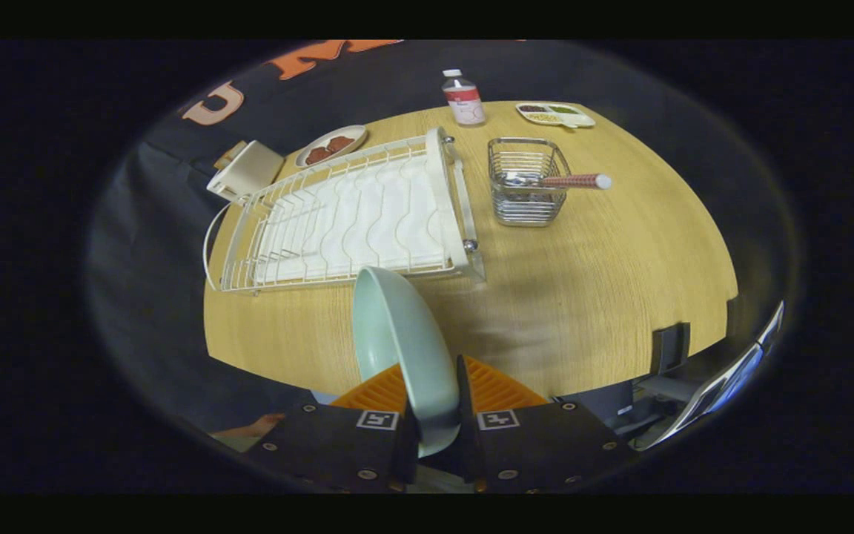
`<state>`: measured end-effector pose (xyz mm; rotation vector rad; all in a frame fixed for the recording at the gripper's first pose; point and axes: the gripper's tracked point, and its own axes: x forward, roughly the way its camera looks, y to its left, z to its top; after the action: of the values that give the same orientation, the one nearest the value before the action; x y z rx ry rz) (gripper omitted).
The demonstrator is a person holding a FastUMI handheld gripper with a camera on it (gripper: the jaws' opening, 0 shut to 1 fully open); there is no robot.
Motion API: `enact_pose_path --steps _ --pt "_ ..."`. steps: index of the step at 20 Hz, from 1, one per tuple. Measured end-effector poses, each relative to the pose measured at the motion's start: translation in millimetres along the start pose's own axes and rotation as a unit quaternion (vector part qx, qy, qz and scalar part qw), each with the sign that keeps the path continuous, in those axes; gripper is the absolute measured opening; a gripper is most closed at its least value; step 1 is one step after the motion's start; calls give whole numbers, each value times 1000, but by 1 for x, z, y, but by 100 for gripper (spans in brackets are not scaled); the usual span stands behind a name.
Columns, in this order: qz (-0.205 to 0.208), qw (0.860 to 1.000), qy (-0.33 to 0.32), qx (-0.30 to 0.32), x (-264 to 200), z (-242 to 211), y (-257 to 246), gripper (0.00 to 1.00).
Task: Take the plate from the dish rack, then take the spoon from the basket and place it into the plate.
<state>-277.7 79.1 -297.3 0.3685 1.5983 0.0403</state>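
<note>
My gripper (434, 386) is shut on the rim of a pale green plate (396, 337), which stands on edge between the fingers, lifted above the wooden table (590, 297). Beyond the plate lies the white wire dish rack (345, 219) with a white drain mat and no dishes in it. To the right of the rack stands a wire basket (527, 182). A spoon with a red patterned handle (571, 181) lies across the basket's top, its handle sticking out to the right.
A small white bottle (462, 98) and a divided tray with food (554, 113) stand at the table's far side. A plate with brown pieces (330, 145) and a white box (247, 172) sit behind the rack. A person's hand (249, 428) shows beside the left finger.
</note>
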Motion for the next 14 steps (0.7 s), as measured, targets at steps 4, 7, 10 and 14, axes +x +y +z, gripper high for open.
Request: enact_pose_path --steps 4,7,10,14 --pt "10 1000 0 -6 11 -2 -6 24" --pt "10 1000 5 -5 20 -3 -16 27" --pt "5 1000 16 -5 29 -7 -24 38" --pt "-13 1000 14 -14 37 -1 -37 40"
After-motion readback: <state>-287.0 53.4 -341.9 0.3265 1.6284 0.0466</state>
